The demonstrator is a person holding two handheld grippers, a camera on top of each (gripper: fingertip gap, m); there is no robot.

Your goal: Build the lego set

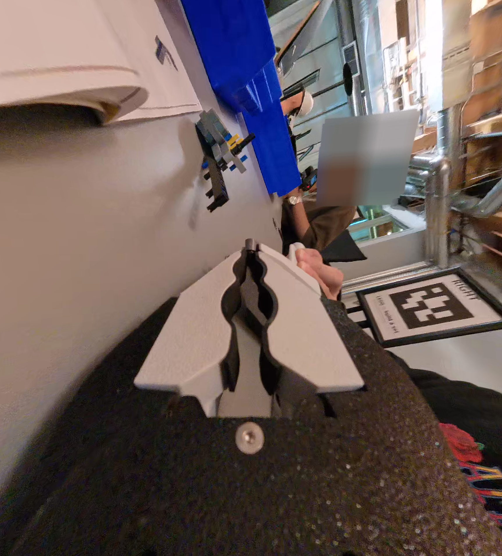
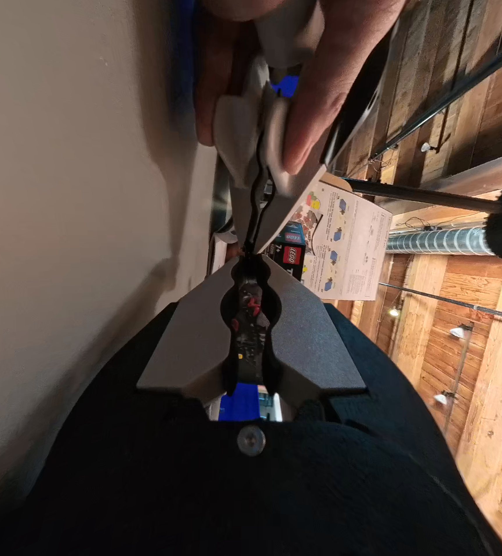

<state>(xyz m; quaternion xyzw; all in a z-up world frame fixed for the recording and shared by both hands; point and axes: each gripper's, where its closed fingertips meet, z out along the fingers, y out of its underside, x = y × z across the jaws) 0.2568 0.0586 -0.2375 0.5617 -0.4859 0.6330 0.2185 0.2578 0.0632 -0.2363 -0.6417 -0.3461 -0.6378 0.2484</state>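
Note:
My left gripper (image 1: pixel 250 251) is shut on a small dark grey pin (image 1: pixel 250 244) that sticks out of its tips, held above the white table (image 1: pixel 93 240). The part-built lego model (image 1: pixel 219 156), black and grey with blue and yellow bits, lies on the table beyond it. In the right wrist view my right gripper (image 2: pixel 249 260) is shut, tip to tip with the other gripper (image 2: pixel 248 245). A bare hand (image 2: pixel 310 114) wraps round that gripper's fingers. A small dark bit sits where the tips meet; I cannot tell whether my right gripper grips it.
A blue bin (image 1: pixel 243 75) and an open instruction booklet (image 1: pixel 63 60) lie past the model. A framed marker sign (image 1: pixel 433 307) stands on the table. A hand (image 1: pixel 319 270) is beside my left gripper. A lego box (image 2: pixel 292 249) and a printed sheet (image 2: pixel 349 249) are behind the grippers. The grippers are tip to tip, or close to it.

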